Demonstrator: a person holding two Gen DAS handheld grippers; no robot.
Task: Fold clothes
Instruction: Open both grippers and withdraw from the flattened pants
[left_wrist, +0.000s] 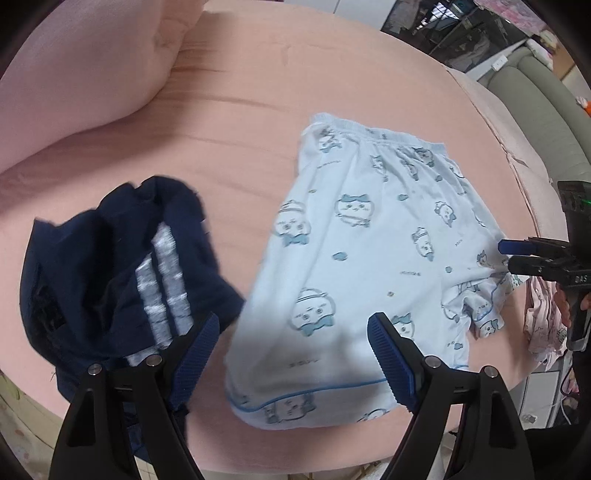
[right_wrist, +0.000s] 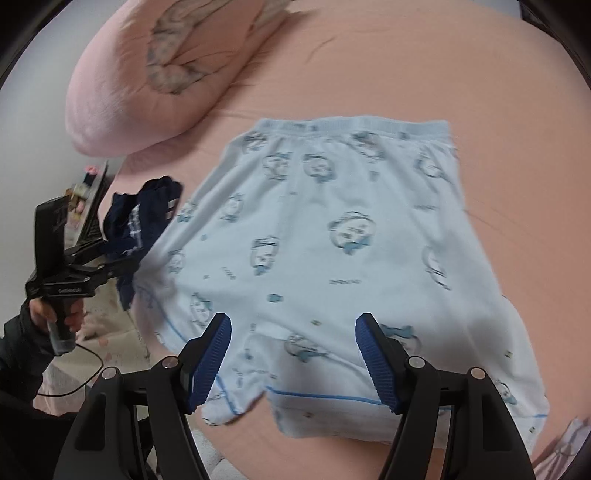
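Note:
Light blue shorts (left_wrist: 373, 258) (right_wrist: 325, 266) printed with cartoon faces lie spread flat on the pink bed sheet (left_wrist: 240, 122), waistband at the far side. My left gripper (left_wrist: 295, 343) hovers open above the shorts' near left hem, nothing between its blue pads. My right gripper (right_wrist: 293, 343) hangs open over the leg openings, also empty; in the left wrist view it shows side-on at the right edge (left_wrist: 506, 254) by the shorts' corner. A crumpled navy garment (left_wrist: 122, 273) (right_wrist: 144, 221) with white stripes lies left of the shorts.
A pink pillow (left_wrist: 81, 70) (right_wrist: 159, 74) rests at the far left of the bed. A pink patterned cloth (left_wrist: 543, 321) hangs off the bed's right edge. Grey furniture (left_wrist: 535, 103) stands beyond the bed. A hand (right_wrist: 55, 314) holds the left gripper's handle, with a cable beneath.

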